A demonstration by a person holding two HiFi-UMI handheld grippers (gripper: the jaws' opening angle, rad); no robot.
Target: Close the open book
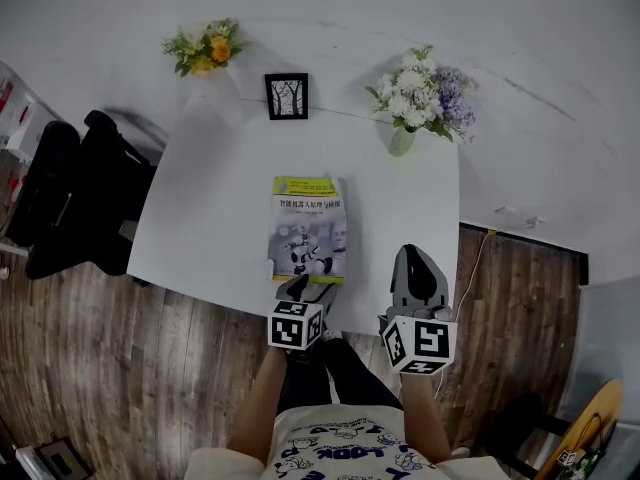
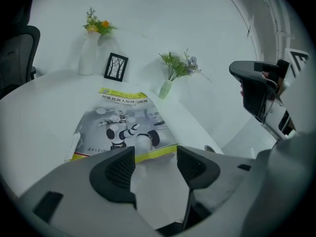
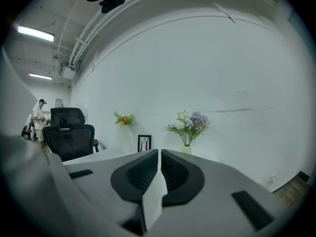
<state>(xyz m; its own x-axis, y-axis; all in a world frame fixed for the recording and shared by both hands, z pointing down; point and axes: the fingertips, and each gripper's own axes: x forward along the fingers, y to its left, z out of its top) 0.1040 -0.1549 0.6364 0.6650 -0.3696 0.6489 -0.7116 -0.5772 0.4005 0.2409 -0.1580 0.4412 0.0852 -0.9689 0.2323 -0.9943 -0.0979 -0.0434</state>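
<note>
Jaws are gaping empty on left gripper (image 2: 150, 158), meeting on right gripper (image 3: 159, 154); withdraw straight, sparing the closed book (image 2: 118, 122).

A white table (image 1: 200, 218) stands against a white wall (image 1: 400, 8) on wood flooring (image 1: 120, 368), a black office chair (image 1: 80, 198) beside it.

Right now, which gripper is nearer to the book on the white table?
Left. The left gripper is open at the near edge of the book, with its jaws not pressing on it. The right gripper is shut and stands apart, off to the book's right.
</note>
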